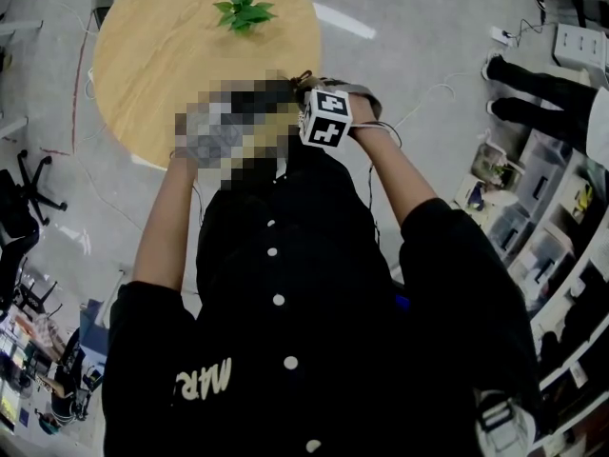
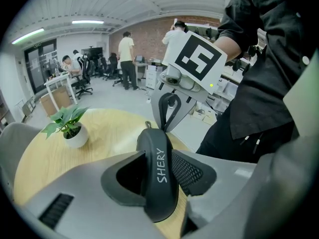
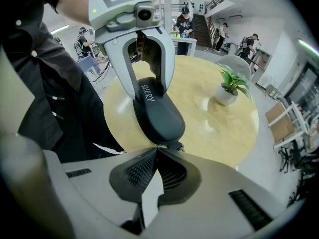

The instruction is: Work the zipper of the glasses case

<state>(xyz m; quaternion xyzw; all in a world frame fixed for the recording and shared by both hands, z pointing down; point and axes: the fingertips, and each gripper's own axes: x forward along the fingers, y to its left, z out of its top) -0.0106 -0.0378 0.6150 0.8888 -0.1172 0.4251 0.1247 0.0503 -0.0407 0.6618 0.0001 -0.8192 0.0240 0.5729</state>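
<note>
The left hand-held gripper [image 2: 158, 177] clamps the glasses case [image 3: 157, 116]. The right hand-held gripper [image 3: 157, 152] pinches its zipper pull [image 3: 172, 145], mostly hidden between the pads.

head view: left gripper [image 2: 158, 180] and most of glasses case [image 2: 155, 151] lost under blur | right gripper view: zipper pull [image 3: 172, 145] mostly buried in right gripper's [image 3: 156, 152] pinched tips | table [image 1: 143, 55] far edge cropped
</note>
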